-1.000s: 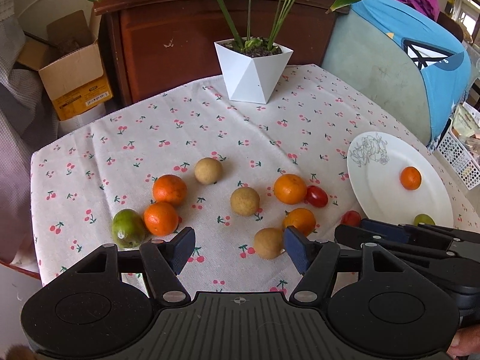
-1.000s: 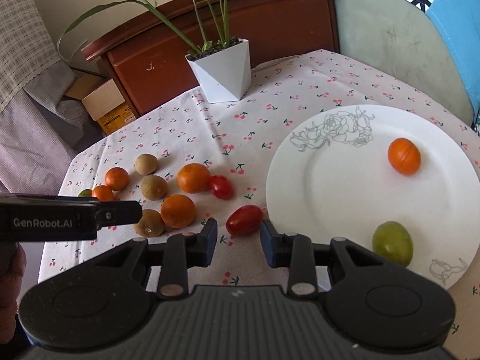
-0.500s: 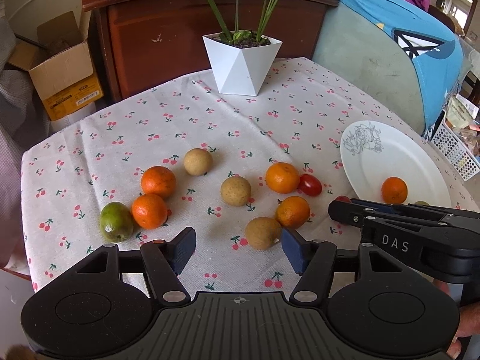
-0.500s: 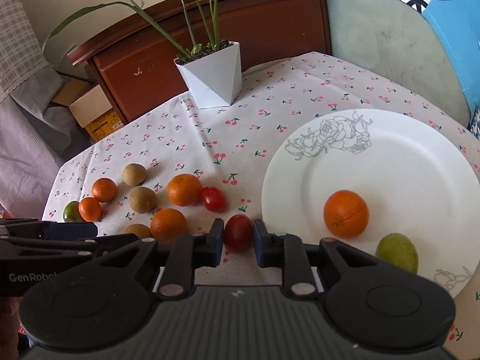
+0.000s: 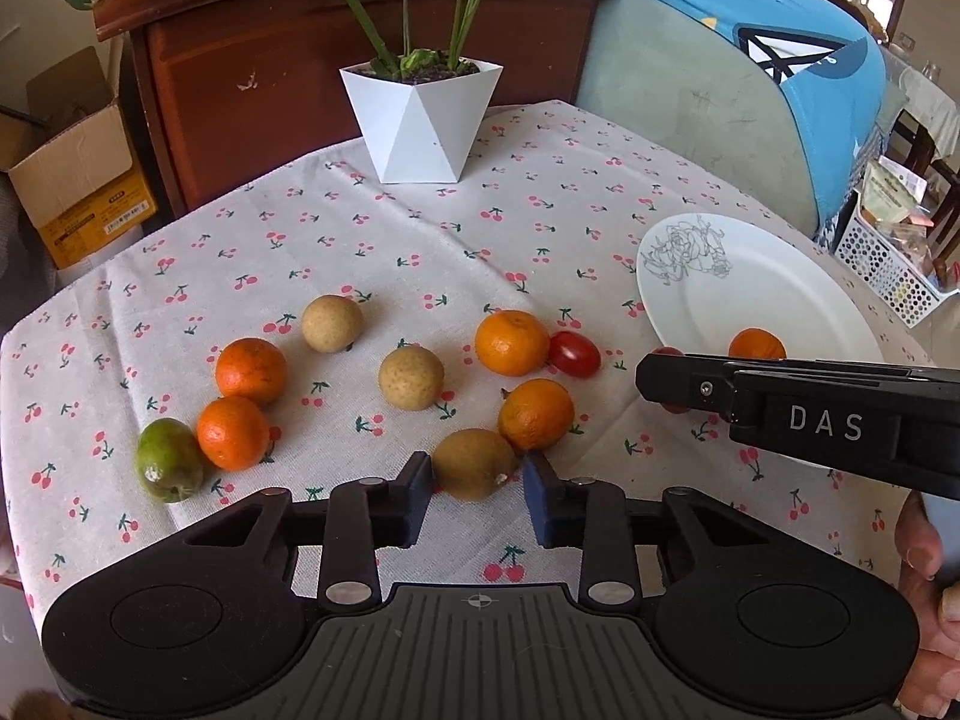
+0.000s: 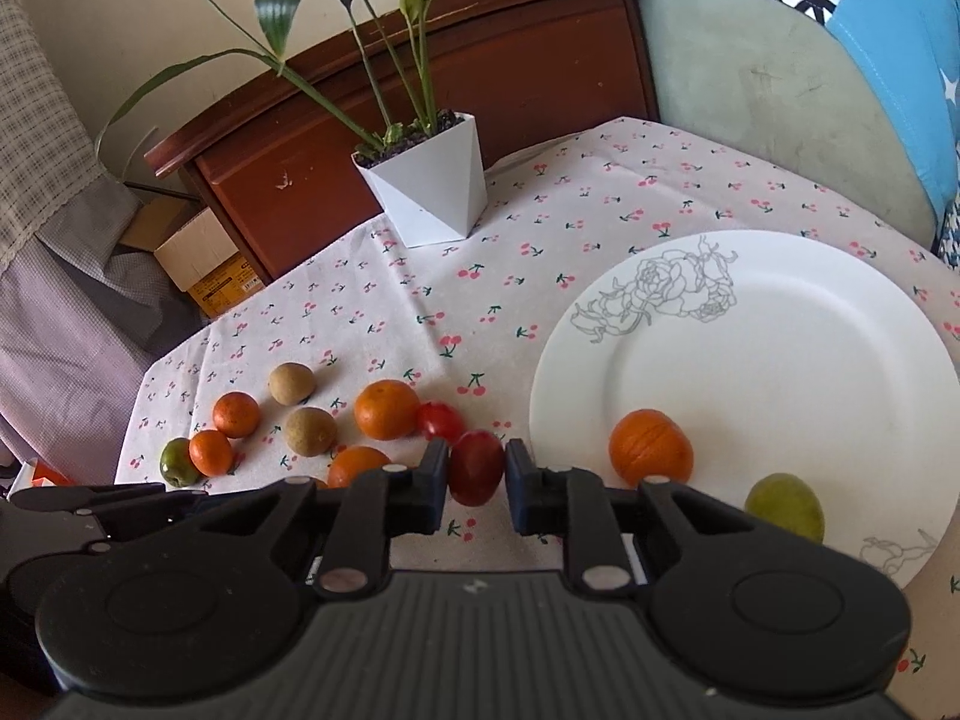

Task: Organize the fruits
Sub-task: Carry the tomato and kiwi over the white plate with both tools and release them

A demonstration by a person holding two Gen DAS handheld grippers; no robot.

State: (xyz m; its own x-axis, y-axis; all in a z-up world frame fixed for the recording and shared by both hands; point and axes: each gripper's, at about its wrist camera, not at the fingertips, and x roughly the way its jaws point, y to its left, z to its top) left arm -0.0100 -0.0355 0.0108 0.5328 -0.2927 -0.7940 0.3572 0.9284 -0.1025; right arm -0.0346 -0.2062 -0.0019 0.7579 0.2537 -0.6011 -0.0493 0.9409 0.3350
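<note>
Left wrist view: left hand-held gripper, jaws just closing about a round tan-brown fruit that sits on the bench under a white cherry-print cloth; pads at either flank of the fruit, seemingly in contact, so judged gripping it. Fruit dead ahead between the fingertips, near-spherical, no long axis to favour. Touching it on the far right side, a small orange mandarin; likely to be nudged on lift. Elsewhere on the cloth: two more tan fruits, three more mandarins, a green fruit at far left, a red cherry tomato. White round plate with grey floral line drawing off to the right, well apart from this gripper, with the right tool crossing in between. Right wrist view: right hand-held gripper, closed on an oval dark-red tomato, pinched across its narrow width, long axis roughly upright between the pads. Plate just beside on the right, rim near the right pad; an orange mandarin and a green fruit already on its near part. Right hand plainly the nearer to the plate; short carry rightward judged next, bare plate centre available. Left fruit faces the longer carry, across the right tool's line.
</note>
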